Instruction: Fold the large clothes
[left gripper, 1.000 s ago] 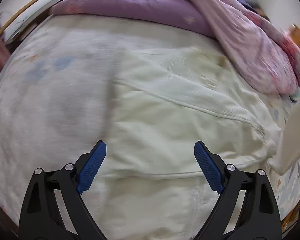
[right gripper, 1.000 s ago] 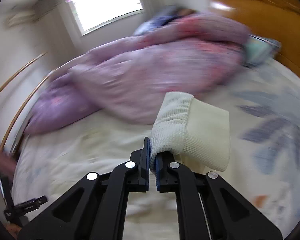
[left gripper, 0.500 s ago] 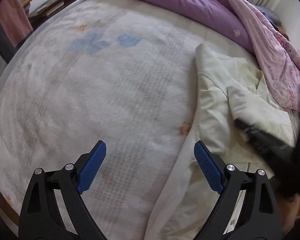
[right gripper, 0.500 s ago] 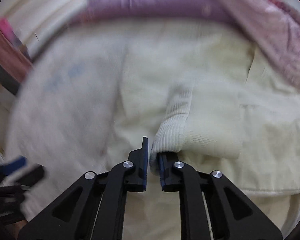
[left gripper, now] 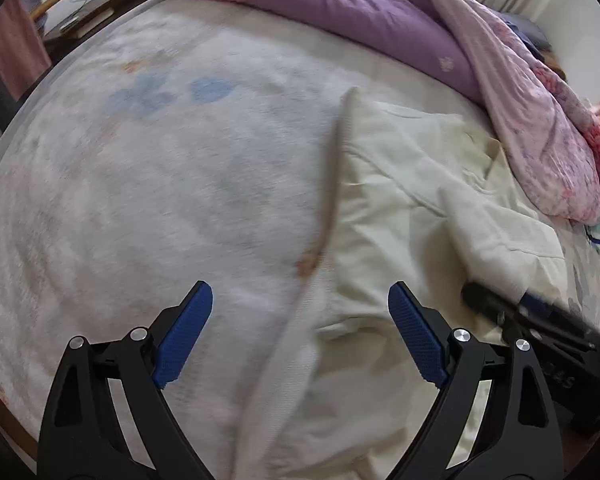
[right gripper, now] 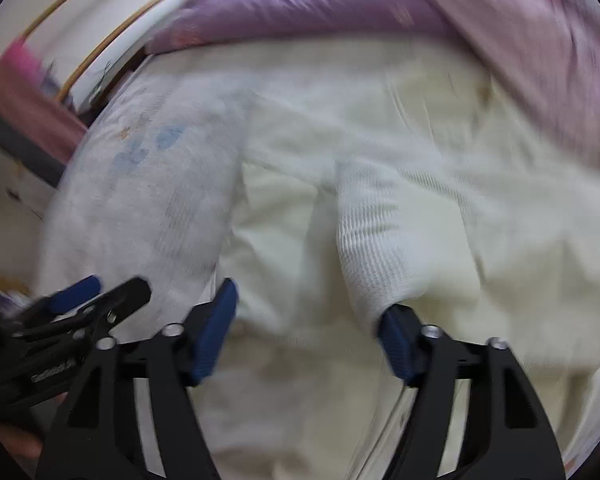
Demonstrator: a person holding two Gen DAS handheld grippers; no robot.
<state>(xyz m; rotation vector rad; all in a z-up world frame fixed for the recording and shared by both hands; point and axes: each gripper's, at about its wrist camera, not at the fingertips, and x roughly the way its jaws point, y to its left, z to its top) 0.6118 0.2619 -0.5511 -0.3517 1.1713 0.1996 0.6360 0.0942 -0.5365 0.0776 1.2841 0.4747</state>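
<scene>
L gripper (left gripper: 300, 340) wide, empty; R gripper (right gripper: 306, 332) wide, ribbed cuff (right gripper: 376, 240) touching R finger

Both wrist cameras look forward and down, close over the bed (left gripper: 148, 184), sharing the cream garment (left gripper: 412, 208) and purple quilt (left gripper: 360, 12) beyond.

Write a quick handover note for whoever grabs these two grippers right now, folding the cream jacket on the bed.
Left gripper: open, empty, over the jacket's left edge.
Right gripper: open; the ribbed sleeve cuff lies by its right finger, not clamped.
Cream jacket lies spread on the white bedsheet, beside the purple quilt.
Done: one sleeve laid across the jacket body.
Left: probably the other sleeve, then fold the body; the right view is blurred, so check the sleeve lies flat first.
</scene>
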